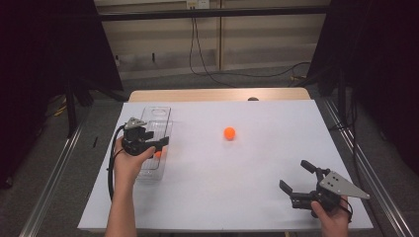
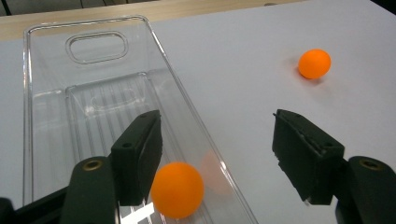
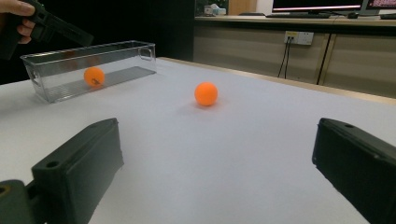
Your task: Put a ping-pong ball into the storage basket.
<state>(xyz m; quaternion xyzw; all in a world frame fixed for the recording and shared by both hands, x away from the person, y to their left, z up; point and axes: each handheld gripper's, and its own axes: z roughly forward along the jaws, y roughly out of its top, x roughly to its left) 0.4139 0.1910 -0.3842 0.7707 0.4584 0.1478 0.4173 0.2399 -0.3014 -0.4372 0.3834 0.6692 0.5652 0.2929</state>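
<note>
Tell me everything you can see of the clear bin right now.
The clear bin is a long, narrow, see-through plastic box with a ribbed floor and a handle slot in its far end wall. It stands upright and open-topped on the white table, near its left edge. One orange ball is inside, near the close end, below the open left tool.

Your left hand [image 1: 129, 165] holds the left gripper [image 1: 159, 144] at the left side, forearm entering from the bottom edge, cable looping beside the wrist. Its jaws stand parted with nothing pressed between the pads. Your right hand [image 1: 332, 217] holds the right gripper [image 1: 296, 177] low at the right, pointing left, jaws spread wide and gripping nothing.
</note>
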